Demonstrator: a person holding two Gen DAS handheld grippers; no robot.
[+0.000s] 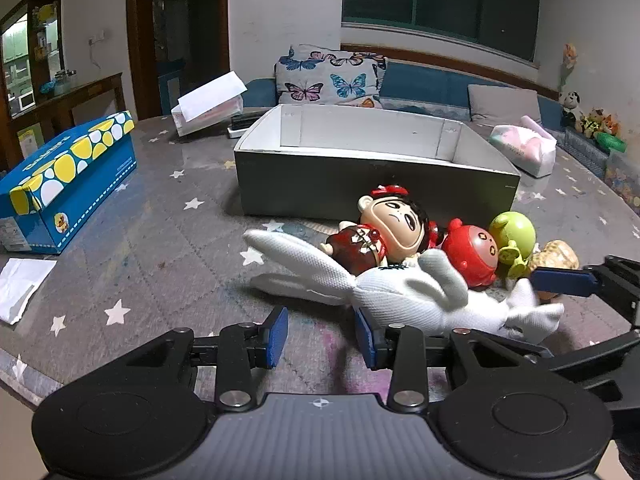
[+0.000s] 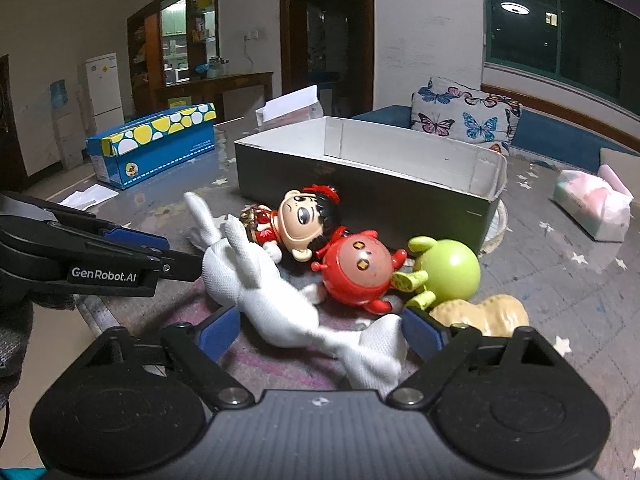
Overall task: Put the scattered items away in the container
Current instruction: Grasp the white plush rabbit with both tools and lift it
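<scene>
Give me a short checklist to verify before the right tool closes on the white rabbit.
1. Right tool open: ok, jaws apart.
2. Rabbit between its jaws: ok, the lower body lies in the gap.
3. Other toys outside the gap: not ok, the peanut sits right by one finger.
4. Left tool away from the rabbit: not ok, one finger is at its head.
5. Box open to receive toys: ok.
6. Box bottom free: cannot tell, the wall hides it.
</scene>
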